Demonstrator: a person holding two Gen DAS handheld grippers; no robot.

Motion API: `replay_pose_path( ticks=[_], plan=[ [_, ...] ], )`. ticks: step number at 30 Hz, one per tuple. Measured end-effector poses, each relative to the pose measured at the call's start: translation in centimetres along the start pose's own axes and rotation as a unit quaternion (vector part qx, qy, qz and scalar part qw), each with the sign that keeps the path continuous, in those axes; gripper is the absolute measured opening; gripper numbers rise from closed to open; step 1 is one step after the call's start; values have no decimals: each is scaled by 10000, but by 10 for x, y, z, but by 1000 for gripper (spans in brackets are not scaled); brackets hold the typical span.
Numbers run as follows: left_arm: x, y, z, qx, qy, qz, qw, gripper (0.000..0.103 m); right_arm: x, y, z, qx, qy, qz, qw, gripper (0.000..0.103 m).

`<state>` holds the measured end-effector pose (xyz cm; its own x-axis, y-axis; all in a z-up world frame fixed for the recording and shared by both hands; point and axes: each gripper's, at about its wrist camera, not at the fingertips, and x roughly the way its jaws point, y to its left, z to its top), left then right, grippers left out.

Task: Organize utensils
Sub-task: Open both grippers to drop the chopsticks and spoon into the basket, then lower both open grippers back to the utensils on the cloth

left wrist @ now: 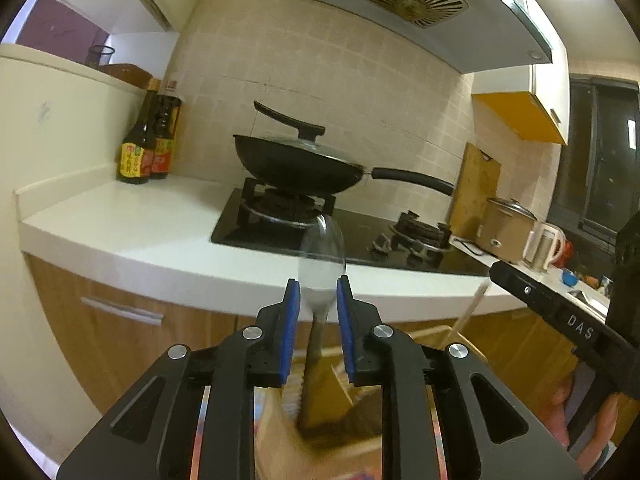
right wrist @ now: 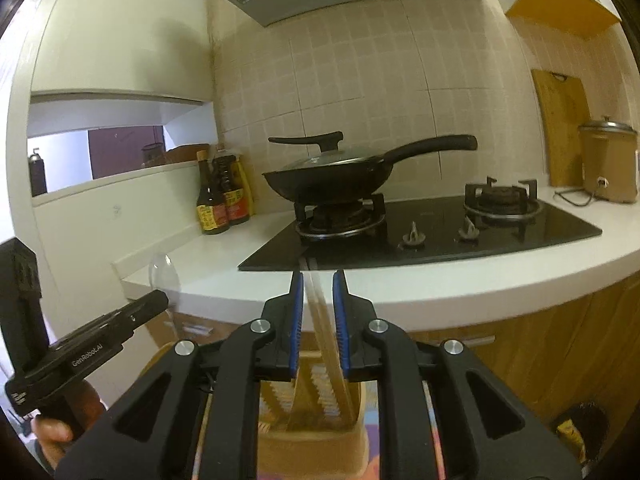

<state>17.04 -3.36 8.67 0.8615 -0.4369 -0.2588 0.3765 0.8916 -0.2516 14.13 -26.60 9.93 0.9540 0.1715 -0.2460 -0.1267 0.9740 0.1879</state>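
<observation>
A metal spoon (left wrist: 322, 258) stands bowl up between the blue pads of my left gripper (left wrist: 318, 284). Its thin handle runs down into a wooden utensil holder (left wrist: 332, 396), with a gap to each pad, and it looks blurred. The left jaws stand open around it. A pair of pale chopsticks (right wrist: 320, 320) leans between the pads of my right gripper (right wrist: 317, 280), tips down in the same wooden holder (right wrist: 312, 440). Space shows on both sides of them, so the right jaws are open. Each gripper also shows in the other's view, the left gripper (right wrist: 148, 304) and the right gripper (left wrist: 504, 272).
A white counter edge (left wrist: 160, 276) lies just ahead, above wooden cabinet doors (left wrist: 120, 332). On it sit a black gas hob (right wrist: 440, 236), a lidded wok (left wrist: 300, 164), sauce bottles (left wrist: 140, 148), a cutting board (right wrist: 560, 132), a brown cooker (right wrist: 608, 160) and a kettle (left wrist: 546, 244).
</observation>
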Motion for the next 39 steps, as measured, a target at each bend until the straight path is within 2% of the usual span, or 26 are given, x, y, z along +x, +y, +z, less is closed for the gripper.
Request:
replay_pose_path(
  ticks=[1,3,4,7,11,17,22,27,31,34,36,39],
  plan=[
    [-5,-1,-1,6,43,-29,10000,28,-8,-1,-1,55,59,51,10000,16],
    [-21,-3,-2,41,109,-110,9999,57,-23,-1,-3,103,151,92,9998,23],
    [-30,-4,-3,54,118,-151,9998,61,-31,-1,-4,132,226,159,9995,27],
    [-53,-7,-6,86,211,-300,9993,62,-55,-3,-10,392,453,365,9975,27],
    [-87,-10,-16,116,387,-390,9984,65,-85,0,-19,551,834,308,9945,27],
    [-119,-16,-47,158,1130,-322,9929,65,-116,10,-57,714,1739,262,9818,27],
    [-130,-21,-90,110,1868,-237,9821,63,-122,19,-109,729,2570,156,9635,27],
    [-128,-24,-128,122,2428,-214,9698,51,-124,24,-164,899,3189,230,9432,27],
    [-123,-25,-147,395,2680,111,9626,47,-125,33,-190,813,3476,265,9337,27],
    [-116,-22,-157,548,2891,332,9552,41,-124,40,-199,740,3556,350,9310,27],
    [-111,-20,-163,637,3057,348,9493,41,-123,45,-202,640,3576,344,9310,27],
    [-106,-24,-171,821,3222,363,9424,39,-119,50,-205,454,3627,142,9307,19]
  ],
)
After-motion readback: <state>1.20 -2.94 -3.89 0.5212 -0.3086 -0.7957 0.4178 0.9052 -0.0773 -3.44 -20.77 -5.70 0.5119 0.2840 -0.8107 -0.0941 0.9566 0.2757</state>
